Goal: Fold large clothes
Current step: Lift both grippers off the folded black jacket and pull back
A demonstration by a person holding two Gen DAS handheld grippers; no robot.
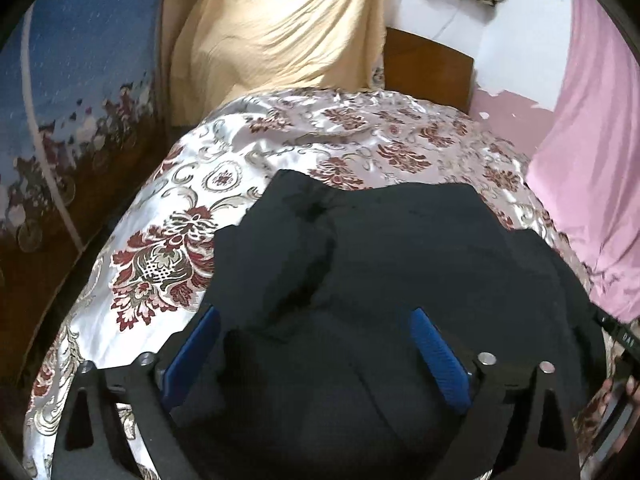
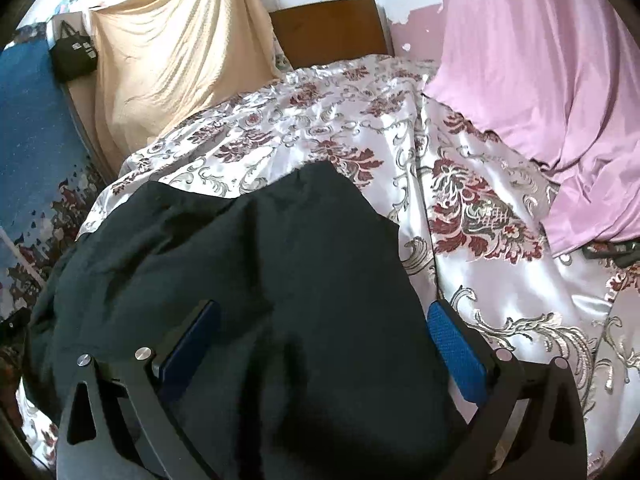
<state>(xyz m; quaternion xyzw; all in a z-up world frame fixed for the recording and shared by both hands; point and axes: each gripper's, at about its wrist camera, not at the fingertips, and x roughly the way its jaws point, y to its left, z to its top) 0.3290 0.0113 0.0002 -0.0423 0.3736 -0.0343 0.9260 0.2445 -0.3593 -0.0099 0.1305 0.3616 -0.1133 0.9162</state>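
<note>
A large black garment point(image 1: 400, 240) lies bunched in thick folds on a shiny bedspread point(image 1: 160, 248) with dark red flower patterns. My left gripper point(image 1: 316, 316) hovers over the near part of the garment. It is open, and its blue pads point(image 1: 196, 344) stand wide apart with cloth below them but not pinched. In the right wrist view the same garment point(image 2: 240, 248) fills the lower left. My right gripper point(image 2: 324, 306) is open over its right edge, with one blue pad point(image 2: 456, 344) at the border of the bedspread point(image 2: 500, 280).
A pink cloth point(image 2: 540, 80) hangs on the right and drapes onto the bed. A cream cloth point(image 2: 172, 52) hangs at the back left beside a wooden headboard point(image 2: 332, 28). A blue patterned panel point(image 1: 80, 40) stands along the left, with a black bag point(image 2: 74, 56) near it.
</note>
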